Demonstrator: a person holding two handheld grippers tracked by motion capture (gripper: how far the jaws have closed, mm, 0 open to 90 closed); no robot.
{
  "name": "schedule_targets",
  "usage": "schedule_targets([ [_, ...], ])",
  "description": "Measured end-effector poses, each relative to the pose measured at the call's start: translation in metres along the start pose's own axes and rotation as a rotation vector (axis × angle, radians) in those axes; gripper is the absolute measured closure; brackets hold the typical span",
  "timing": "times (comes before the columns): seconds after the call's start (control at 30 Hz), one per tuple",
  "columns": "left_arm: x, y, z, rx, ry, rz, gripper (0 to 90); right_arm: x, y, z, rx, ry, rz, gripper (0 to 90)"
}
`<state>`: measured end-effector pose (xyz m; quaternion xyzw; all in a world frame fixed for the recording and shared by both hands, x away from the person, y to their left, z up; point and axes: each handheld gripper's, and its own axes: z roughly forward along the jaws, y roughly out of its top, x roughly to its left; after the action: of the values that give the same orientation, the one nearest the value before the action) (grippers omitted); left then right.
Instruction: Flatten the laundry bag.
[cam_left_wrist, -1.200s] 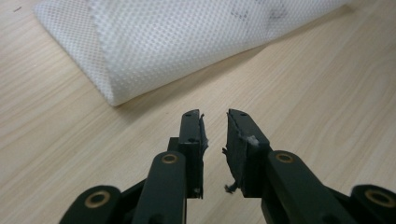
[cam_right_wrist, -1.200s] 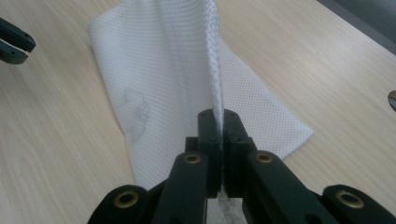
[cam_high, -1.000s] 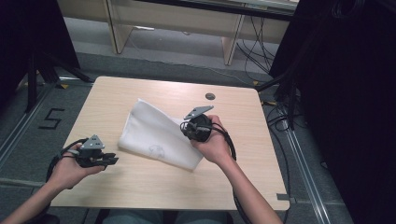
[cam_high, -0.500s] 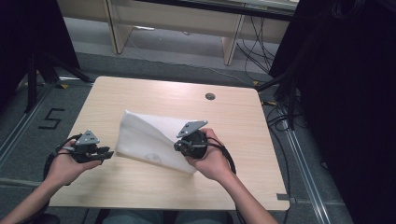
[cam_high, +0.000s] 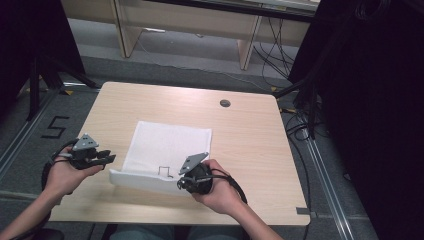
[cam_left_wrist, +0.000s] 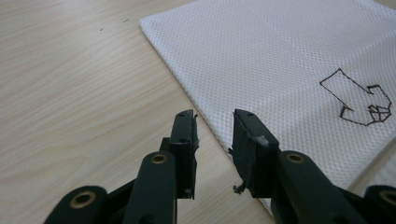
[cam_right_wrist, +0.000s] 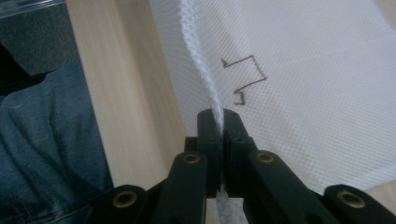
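A white mesh cloth (cam_high: 167, 145) lies flat on the wooden table (cam_high: 250, 150), with its near edge raised in a fold. My right gripper (cam_high: 181, 184) is shut on that edge; in the right gripper view the cloth (cam_right_wrist: 303, 70) runs up out of the closed jaws (cam_right_wrist: 222, 116) beside a black line drawing (cam_right_wrist: 243, 77). My left gripper (cam_high: 111, 159) hovers at the cloth's left side. Its jaws (cam_left_wrist: 214, 126) have just been opening and stand apart over the cloth's edge (cam_left_wrist: 280, 60), pinching nothing. The drawing (cam_left_wrist: 357, 100) shows to the right.
A round dark grommet (cam_high: 225, 103) sits in the table's far side. Bare wood runs all round the cloth. The person's jeans (cam_right_wrist: 42, 140) show past the table's near edge. A "5" (cam_high: 54, 127) is marked on the floor at left.
My right gripper has drawn the cloth toward the near edge and down; it now lies square and flat instead of slanted and lifted. The left hand has barely moved.
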<state>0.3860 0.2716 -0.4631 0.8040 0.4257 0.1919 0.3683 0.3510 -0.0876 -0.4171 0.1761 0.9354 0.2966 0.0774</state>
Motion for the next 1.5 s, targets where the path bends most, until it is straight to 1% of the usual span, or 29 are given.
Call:
schedule_targets([
  [0.1, -0.004, 0.0, 0.003, -0.02, -0.005, -0.005, 68.8, 0.004, -0.003, 0.003, 0.018, 0.011, 0.0, 88.7],
  [0.13, -0.005, 0.0, 0.002, -0.009, -0.018, 0.012, 68.5, 0.006, -0.005, 0.005, 0.022, 0.017, -0.001, 88.7],
  [0.2, -0.008, 0.001, 0.003, -0.007, -0.041, 0.03, 68.1, 0.008, -0.007, 0.009, 0.042, 0.041, -0.026, 88.6],
  [0.27, -0.014, 0.003, 0.006, -0.023, -0.051, 0.035, 67.7, 0.012, -0.012, 0.014, 0.074, 0.059, -0.026, 88.6],
  [0.37, -0.022, 0.004, 0.009, -0.023, -0.084, 0.055, 67.3, 0.013, -0.016, 0.018, 0.088, 0.071, -0.026, 88.5],
  [0.4, -0.025, 0.004, 0.011, -0.018, -0.095, 0.069, 67.0, 0.015, -0.02, 0.022, 0.11, 0.082, -0.019, 88.5],
  [0.47, -0.031, 0.005, 0.013, 0.003, -0.117, 0.094, 66.8, 0.014, -0.021, 0.023, 0.112, 0.081, -0.025, 88.5],
  [0.53, -0.036, 0.006, 0.016, 0.017, -0.137, 0.125, 66.3, 0.015, -0.028, 0.027, 0.136, 0.088, 0.003, 88.4],
  [0.6, -0.041, 0.007, 0.02, 0.028, -0.156, 0.134, 66.0, 0.015, -0.029, 0.028, 0.146, 0.091, 0.016, 88.4],
  [0.7, -0.049, 0.009, 0.026, 0.05, -0.18, 0.173, 65.4, 0.015, -0.032, 0.032, 0.156, 0.096, 0.005, 88.0],
  [0.8, -0.054, 0.01, 0.03, 0.059, -0.185, 0.193, 64.9, 0.016, -0.033, 0.034, 0.161, 0.106, 0.007, 85.2],
  [0.83, -0.055, 0.01, 0.031, 0.064, -0.186, 0.202, 64.8, 0.017, -0.033, 0.035, 0.166, 0.103, 0.023, 83.1],
  [0.87, -0.056, 0.009, 0.033, 0.069, -0.186, 0.201, 64.6, 0.017, -0.033, 0.035, 0.164, 0.109, 0.019, 80.9],
  [0.9, -0.056, 0.009, 0.033, 0.074, -0.191, 0.215, 64.0, 0.018, -0.033, 0.032, 0.158, 0.119, 0.049, 76.2],
  [0.93, -0.056, 0.008, 0.033, 0.077, -0.191, 0.22, 64.0, 0.018, -0.033, 0.032, 0.158, 0.119, 0.049, 76.2],
  [0.97, -0.057, 0.006, 0.034, 0.082, -0.194, 0.203, 63.8, 0.017, -0.033, 0.031, 0.148, 0.126, 0.046, 72.8],
  [1.0, -0.057, 0.006, 0.035, 0.088, -0.187, 0.21, 63.6, 0.017, -0.033, 0.029, 0.137, 0.13, 0.06, 69.4],
  [1.03, -0.058, 0.006, 0.035, 0.089, -0.193, 0.21, 63.4, 0.016, -0.032, 0.026, 0.133, 0.139, 0.074, 67.5],
  [1.07, -0.057, 0.006, 0.034, 0.09, -0.194, 0.222, 63.3, 0.018, -0.032, 0.022, 0.137, 0.145, 0.118, 66.5],
  [1.1, -0.058, 0.005, 0.035, 0.091, -0.197, 0.217, 63.2, 0.015, -0.032, 0.02, 0.112, 0.141, 0.09, 64.9],
  [1.13, -0.059, 0.005, 0.036, 0.095, -0.2, 0.208, 63.1, 0.014, -0.031, 0.017, 0.094, 0.152, 0.095, 62.9],
  [1.2, -0.059, 0.004, 0.036, 0.099, -0.2, 0.232, 62.9, 0.012, -0.031, 0.011, 0.067, 0.154, 0.106, 60.3],
  [1.23, -0.061, 0.003, 0.037, 0.105, -0.203, 0.212, 62.9, 0.011, -0.03, 0.008, 0.052, 0.15, 0.113, 59.4],
  [1.27, -0.061, 0.003, 0.038, 0.113, -0.197, 0.227, 62.8, 0.01, -0.03, 0.003, 0.05, 0.142, 0.129, 58.0],
  [1.3, -0.061, 0.002, 0.038, 0.116, -0.205, 0.23, 62.7, 0.008, -0.029, -0.005, 0.019, 0.147, 0.136, 56.9],
  [1.33, -0.062, 0.001, 0.038, 0.122, -0.204, 0.218, 62.7, 0.008, -0.029, -0.005, 0.019, 0.147, 0.136, 56.9],
  [1.37, -0.062, 0.0, 0.039, 0.127, -0.202, 0.225, 62.8, 0.006, -0.028, -0.009, 0.008, 0.144, 0.149, 56.7],
  [1.43, -0.062, 0.001, 0.038, 0.126, -0.204, 0.238, 62.9, 0.001, -0.029, -0.015, 0.001, 0.105, 0.162, 57.5],
  [1.5, -0.064, 0.001, 0.037, 0.121, -0.211, 0.224, 63.1, -0.006, -0.032, -0.016, 0.008, 0.081, 0.171, 60.8],
])
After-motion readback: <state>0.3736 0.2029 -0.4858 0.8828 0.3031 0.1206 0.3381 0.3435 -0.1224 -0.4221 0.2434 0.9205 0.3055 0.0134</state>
